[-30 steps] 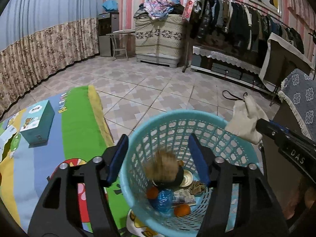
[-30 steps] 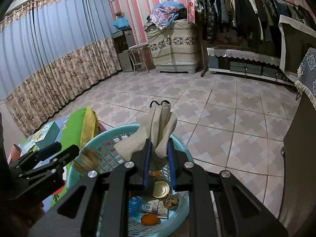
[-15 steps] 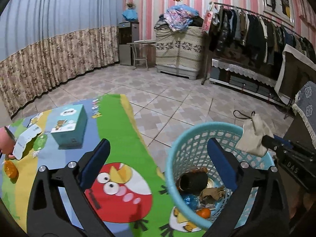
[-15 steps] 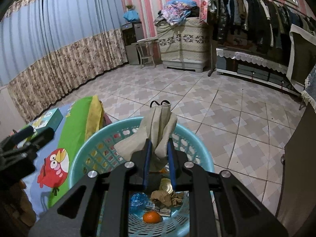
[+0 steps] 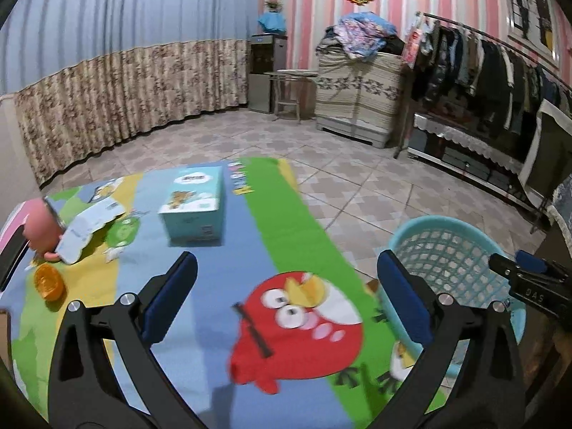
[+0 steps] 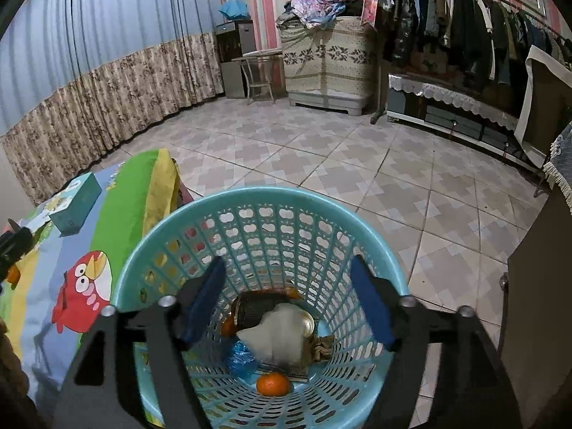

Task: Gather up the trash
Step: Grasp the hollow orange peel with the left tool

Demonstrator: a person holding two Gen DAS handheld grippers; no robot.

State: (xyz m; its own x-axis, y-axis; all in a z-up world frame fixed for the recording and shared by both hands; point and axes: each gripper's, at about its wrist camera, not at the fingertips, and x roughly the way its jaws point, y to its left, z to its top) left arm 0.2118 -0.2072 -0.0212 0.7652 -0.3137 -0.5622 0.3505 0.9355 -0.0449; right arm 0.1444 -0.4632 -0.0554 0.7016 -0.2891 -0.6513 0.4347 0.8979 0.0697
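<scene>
Two grippers are in use, both with nothing between their blue pads. The right gripper [image 6: 286,300] hangs over the mouth of the turquoise basket [image 6: 343,214], its jaws just sprung apart and now wide; the pale cloth [image 6: 277,336] it carried lies crumpled on the heap at the basket's bottom, with no clear long axis. Round it sit a dark round can [image 6: 255,309], a blue wrapper [image 6: 241,357] and an orange [image 6: 273,383], the last nearest the camera side. The left gripper [image 5: 286,300] stands fully spread above a cartoon play mat [image 5: 250,243], pointing down and forward over a red bird print [image 5: 296,325]. The basket stands at the mat's right edge. Farther along the mat, a teal tissue box [image 5: 195,207] lies with its long axis running away from the camera. At the mat's left edge are an orange peel [image 5: 48,282], a torn white carton [image 5: 89,228] and a pink toy [image 5: 39,228]. Beyond, patterned floor tiles [image 5: 357,186] reach floral curtains [image 5: 125,103], a striped pink wall and a rail of dark clothes [image 6: 447,18].
</scene>
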